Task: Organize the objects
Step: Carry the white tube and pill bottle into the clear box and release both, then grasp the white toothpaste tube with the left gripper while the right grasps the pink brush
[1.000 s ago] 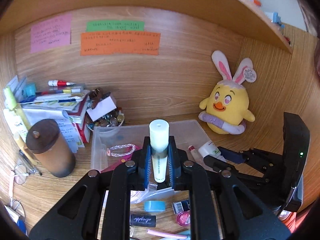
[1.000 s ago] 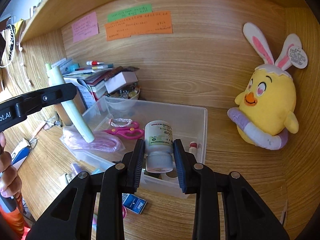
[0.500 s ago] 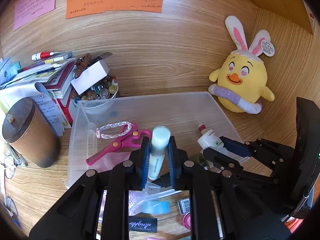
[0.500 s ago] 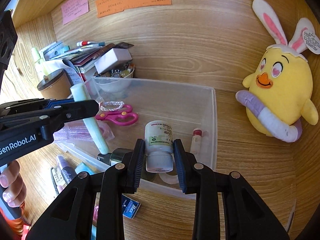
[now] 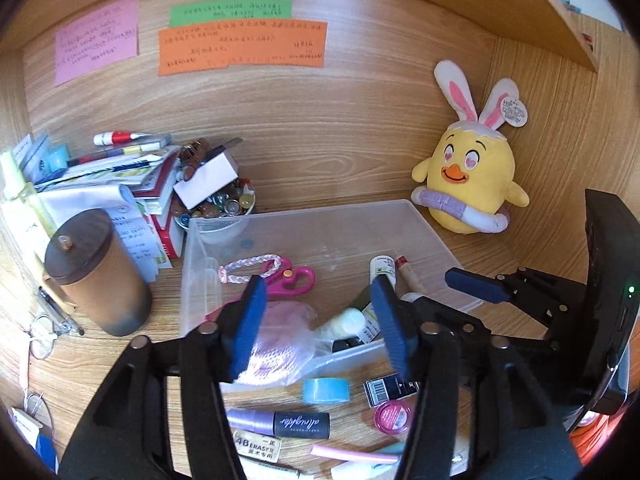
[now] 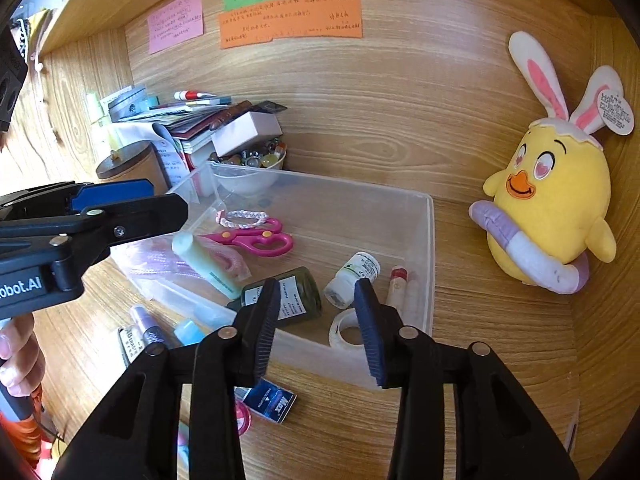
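Your left hand-held gripper is released, jaws opening, nothing between the pads. It hangs over the near left part of the clear plastic bin. The pale green tube lies in the bin on a pink bag, cap toward the far left, free of the gripper.

Your right hand-held gripper is also released, jaws opening, empty. The white pill bottle lies on its side on the bin floor just past the fingertips, beside a dark green bottle, a tape roll and a small red-capped tube.

Pink scissors and a braided cord lie farther back in the bin.

On the desk in front of the bin: a blue tape roll, a purple-and-black tube, an eraser, a pink round compact.
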Motion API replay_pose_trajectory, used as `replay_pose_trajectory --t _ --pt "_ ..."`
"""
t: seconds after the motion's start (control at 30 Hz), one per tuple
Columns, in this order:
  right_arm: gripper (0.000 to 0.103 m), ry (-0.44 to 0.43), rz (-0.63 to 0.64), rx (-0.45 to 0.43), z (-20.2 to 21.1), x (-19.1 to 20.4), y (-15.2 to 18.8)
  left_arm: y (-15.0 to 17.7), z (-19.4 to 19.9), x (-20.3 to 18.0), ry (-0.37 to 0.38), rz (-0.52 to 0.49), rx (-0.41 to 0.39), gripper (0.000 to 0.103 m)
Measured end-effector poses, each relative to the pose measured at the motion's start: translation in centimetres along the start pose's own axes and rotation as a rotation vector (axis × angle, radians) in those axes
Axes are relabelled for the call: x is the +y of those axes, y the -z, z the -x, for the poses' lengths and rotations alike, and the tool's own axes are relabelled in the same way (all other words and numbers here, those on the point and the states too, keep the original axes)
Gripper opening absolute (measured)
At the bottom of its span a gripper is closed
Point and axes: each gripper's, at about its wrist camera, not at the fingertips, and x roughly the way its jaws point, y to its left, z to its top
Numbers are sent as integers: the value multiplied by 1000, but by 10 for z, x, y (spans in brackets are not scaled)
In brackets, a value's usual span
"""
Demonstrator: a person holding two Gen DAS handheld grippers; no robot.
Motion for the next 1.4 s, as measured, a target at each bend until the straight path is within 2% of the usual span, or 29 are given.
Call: replay_pose_trajectory --t 0.1,0.23,0.3,0.6,0.8,0.97,1.07,1.1,1.2,1.37,1.4 --pt "49 -12 3 -14 10 3 4 7 13 3 -9 -2 -20 71" --pt "58 -24 13 -24 22 9 13 18 24 6 -53 -21 -32 94" --pt "60 -31 22 -24 26 14 18 26 27 9 -80 -28 -24 96" --pt "60 -89 39 18 37 28 52 72 15 29 -108 -19 130 98" --pt "60 -94 58 70 37 37 77 104 3 41 -83 28 236 98" --pt "60 -131 62 119 36 42 98 117 -12 45 -108 73 292 98" --pt "60 -156 51 165 30 43 109 121 -16 52 -108 158 297 93" --pt "56 -160 49 178 28 43 112 122 -17 53 -106 171 299 85" --pt "44 -178 42 204 23 42 118 124 -14 50 -148 158 289 72" --pt "25 -203 37 199 22 41 119 134 -3 46 -182 127 285 61" --pt "24 -205 36 198 21 41 119 136 0 47 -185 125 283 60"
